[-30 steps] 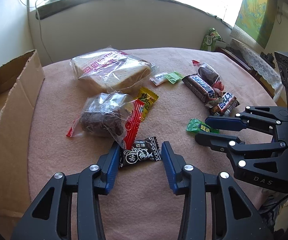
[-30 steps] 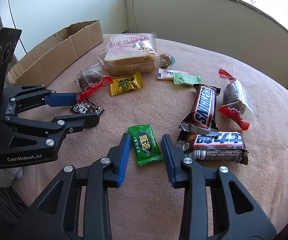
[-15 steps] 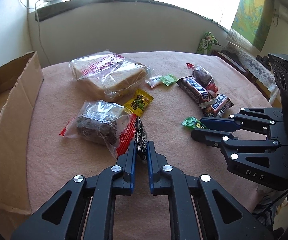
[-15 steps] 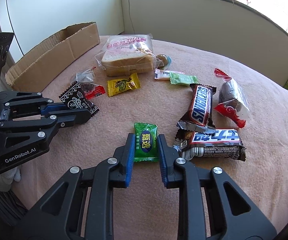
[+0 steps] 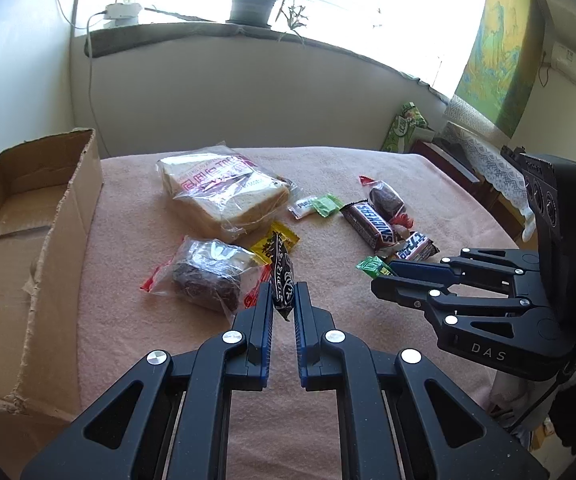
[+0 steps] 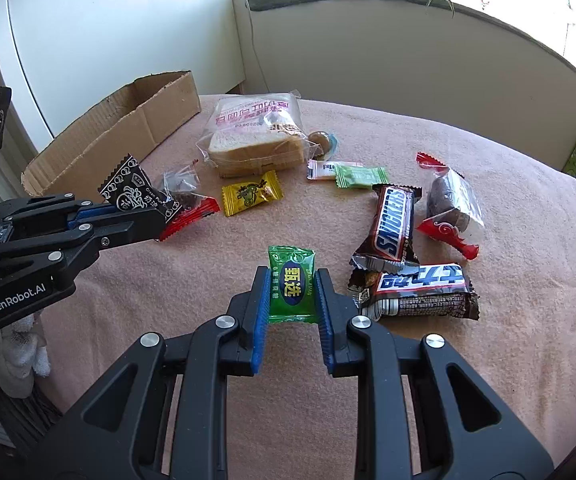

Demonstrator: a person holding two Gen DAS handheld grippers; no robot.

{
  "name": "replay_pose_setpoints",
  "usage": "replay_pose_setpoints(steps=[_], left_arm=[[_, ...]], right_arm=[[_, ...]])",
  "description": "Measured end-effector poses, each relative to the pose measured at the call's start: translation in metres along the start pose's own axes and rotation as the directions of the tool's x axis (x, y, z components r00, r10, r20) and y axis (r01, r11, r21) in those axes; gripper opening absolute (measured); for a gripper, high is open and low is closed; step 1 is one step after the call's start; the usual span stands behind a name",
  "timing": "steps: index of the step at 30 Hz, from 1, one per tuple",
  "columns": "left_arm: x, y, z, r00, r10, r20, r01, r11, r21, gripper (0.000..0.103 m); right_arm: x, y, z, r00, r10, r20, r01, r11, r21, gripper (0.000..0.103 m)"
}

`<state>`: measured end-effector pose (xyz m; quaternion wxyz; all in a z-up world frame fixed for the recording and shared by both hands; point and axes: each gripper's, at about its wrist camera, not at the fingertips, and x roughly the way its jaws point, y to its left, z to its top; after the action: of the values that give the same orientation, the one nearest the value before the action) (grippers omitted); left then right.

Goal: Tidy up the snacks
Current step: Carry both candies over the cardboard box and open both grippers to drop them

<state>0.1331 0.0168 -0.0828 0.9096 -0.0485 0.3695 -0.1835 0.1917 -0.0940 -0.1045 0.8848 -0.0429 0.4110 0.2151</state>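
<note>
Snacks lie scattered across a pink tablecloth (image 6: 408,360) as two hand-held grippers each take one packet at the same moment. On the left, the left gripper (image 5: 284,300) has just been closing and is now clamped on a black candy packet (image 5: 281,280), which a second ago lay flat on the cloth between its spread jaws and now stands on edge, raised clear of the cloth in front of a bagged dark cake (image 5: 207,276). On the right, the right gripper (image 6: 292,296) has just been closing too, its blue pads now pinching a green candy packet (image 6: 291,284) from both sides; that packet, unlike the black one, appears to be resting on the cloth, just beside a stack of chocolate bars (image 6: 392,224). An open cardboard box (image 5: 27,240) waits at the table's left edge, apparently empty, while a bagged bread loaf (image 6: 255,136), a yellow candy (image 6: 251,194) and the other sweets remain untouched in the middle of the table. With both grips secured, the sorting looks barely begun, and the box seems the likely place for the two packets, the black one nearest to it.
</note>
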Motion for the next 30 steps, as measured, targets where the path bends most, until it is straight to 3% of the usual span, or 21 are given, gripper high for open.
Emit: replay_pose_setpoints(steps=[8, 16, 22, 30], left_arm=[[-0.031, 0.031, 0.012, 0.995, 0.022, 0.100, -0.013, 0.996, -0.088, 0.009], [-0.061, 0.070, 0.018, 0.975, 0.126, 0.181, -0.094, 0.980, -0.176, 0.009], [-0.077, 0.104, 0.016, 0.954, 0.218, 0.205, -0.163, 0.953, -0.255, 0.009], [-0.083, 0.137, 0.008, 0.945, 0.268, 0.188, -0.197, 0.924, -0.328, 0.009]], right_arm=[[-0.015, 0.022, 0.030, 0.997, 0.038, 0.066, -0.037, 0.999, -0.023, 0.023], [-0.017, 0.060, 0.056, 0.990, 0.093, 0.104, -0.085, 0.993, -0.086, 0.023], [-0.014, 0.092, 0.073, 0.983, 0.144, 0.117, -0.127, 0.982, -0.139, 0.023], [-0.005, 0.135, 0.090, 0.971, 0.209, 0.117, -0.181, 0.960, -0.213, 0.023]])
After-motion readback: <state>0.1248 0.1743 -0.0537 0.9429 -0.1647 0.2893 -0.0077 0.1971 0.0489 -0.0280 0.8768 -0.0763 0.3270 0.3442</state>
